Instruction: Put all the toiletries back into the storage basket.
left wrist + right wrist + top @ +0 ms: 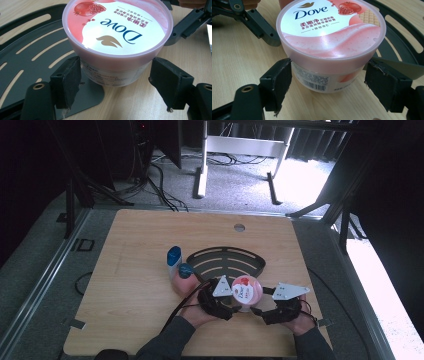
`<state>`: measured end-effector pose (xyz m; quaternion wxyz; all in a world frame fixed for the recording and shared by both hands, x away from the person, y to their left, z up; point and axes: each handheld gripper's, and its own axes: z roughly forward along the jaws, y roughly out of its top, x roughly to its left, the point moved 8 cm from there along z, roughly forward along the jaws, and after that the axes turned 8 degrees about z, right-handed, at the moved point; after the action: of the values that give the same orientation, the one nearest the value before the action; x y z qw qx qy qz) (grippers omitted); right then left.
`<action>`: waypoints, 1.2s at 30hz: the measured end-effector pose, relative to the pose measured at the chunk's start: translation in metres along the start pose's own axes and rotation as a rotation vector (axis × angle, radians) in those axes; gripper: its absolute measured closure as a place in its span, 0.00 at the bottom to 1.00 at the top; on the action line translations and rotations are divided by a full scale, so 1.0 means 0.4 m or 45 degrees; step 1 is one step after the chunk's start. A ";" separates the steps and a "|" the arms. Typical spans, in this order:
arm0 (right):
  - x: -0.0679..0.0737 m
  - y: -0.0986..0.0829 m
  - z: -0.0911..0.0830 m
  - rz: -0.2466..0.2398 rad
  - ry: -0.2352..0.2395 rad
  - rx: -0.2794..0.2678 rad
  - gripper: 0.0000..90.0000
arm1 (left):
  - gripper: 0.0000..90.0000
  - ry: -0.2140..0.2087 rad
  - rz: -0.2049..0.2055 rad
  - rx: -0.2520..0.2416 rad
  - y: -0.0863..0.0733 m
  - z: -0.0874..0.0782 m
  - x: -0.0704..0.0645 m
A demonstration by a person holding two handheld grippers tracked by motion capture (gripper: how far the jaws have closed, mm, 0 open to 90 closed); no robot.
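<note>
A pink Dove tub (246, 290) with a pomegranate lid stands at the near middle of the table, its base partly over the front corner of a black slotted tray (225, 260). My left gripper (223, 301) comes at it from the left and my right gripper (266, 306) from the right. In the left gripper view the tub (117, 37) sits between my left gripper's (115, 75) pads, which press its wall just under the lid rim. In the right gripper view the tub (329, 42) is clasped the same way by my right gripper (328, 77).
A blue-capped bottle (173, 259) and a pink jar with a blue lid (185, 277) stand just left of the tray. A cable hole (239, 227) sits at the table's far edge. Bare wood (130, 295) lies to the left.
</note>
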<state>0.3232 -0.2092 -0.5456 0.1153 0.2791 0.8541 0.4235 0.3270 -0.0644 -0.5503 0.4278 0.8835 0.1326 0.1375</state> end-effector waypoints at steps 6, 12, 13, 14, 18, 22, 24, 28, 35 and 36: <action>-0.009 0.014 0.003 -0.002 -0.005 -0.012 0.24 | 0.29 0.022 -0.011 0.008 0.009 -0.003 0.013; -0.018 0.026 0.006 -0.007 -0.009 -0.017 0.24 | 0.29 0.033 -0.017 0.005 0.013 -0.004 0.024; -0.019 0.027 0.007 -0.007 -0.009 -0.017 0.24 | 0.29 0.037 -0.022 0.002 0.014 -0.004 0.025; -0.020 0.029 0.008 -0.011 -0.010 -0.018 0.24 | 0.29 0.040 -0.022 0.005 0.013 -0.005 0.027; -0.026 0.034 0.012 -0.019 -0.007 -0.012 0.24 | 0.29 0.044 -0.031 0.006 0.013 -0.003 0.032; -0.033 0.039 0.016 -0.029 -0.011 -0.001 0.24 | 0.29 0.062 -0.036 0.008 0.014 0.001 0.039; -0.037 0.042 0.019 -0.034 -0.016 0.002 0.24 | 0.29 0.068 -0.036 0.010 0.015 0.001 0.041; -0.044 0.048 0.023 -0.035 -0.012 0.001 0.24 | 0.29 0.081 -0.042 0.010 0.017 0.002 0.051; -0.054 0.058 0.028 -0.037 -0.012 -0.009 0.24 | 0.29 0.104 -0.037 0.013 0.025 0.001 0.063; -0.054 0.058 0.028 -0.037 -0.012 -0.009 0.24 | 0.29 0.104 -0.037 0.013 0.025 0.001 0.063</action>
<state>0.3545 -0.2031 -0.5348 0.1263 0.2684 0.8559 0.4235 0.3517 -0.0620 -0.5394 0.4194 0.8773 0.1635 0.1663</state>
